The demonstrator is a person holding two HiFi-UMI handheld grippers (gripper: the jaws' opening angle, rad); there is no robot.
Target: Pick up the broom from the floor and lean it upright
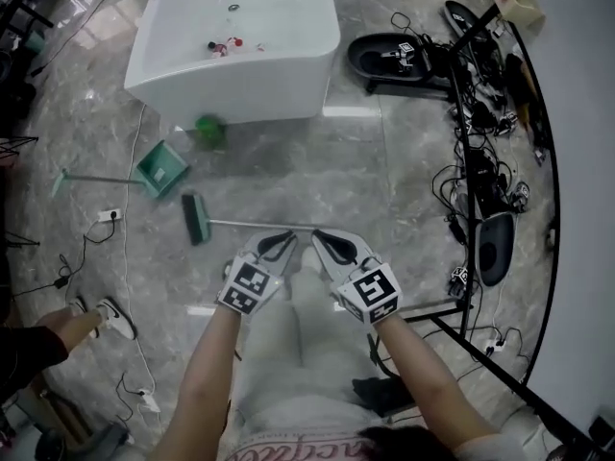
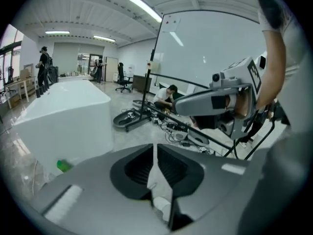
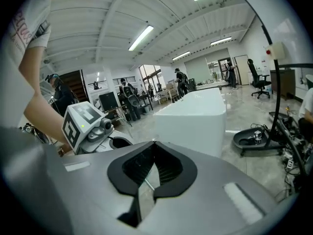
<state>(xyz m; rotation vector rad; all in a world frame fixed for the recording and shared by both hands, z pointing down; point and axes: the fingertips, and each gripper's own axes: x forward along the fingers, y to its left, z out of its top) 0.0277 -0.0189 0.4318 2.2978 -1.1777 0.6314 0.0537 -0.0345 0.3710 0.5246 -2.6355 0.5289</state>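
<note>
Marble floor [image 1: 384, 171], broom [image 1: 245, 224] flat just beyond left gripper [image 1: 279, 248], right gripper [image 1: 332, 248] jaws

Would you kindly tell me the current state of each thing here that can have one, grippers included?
broom: lying flat on the floor, not held.
dustpan: lying on the floor, apart from the broom.
green bottle: on the floor; upright or tipped, cannot tell.
left gripper: jaws slightly apart, nothing between them.
right gripper: jaws together, empty.
</note>
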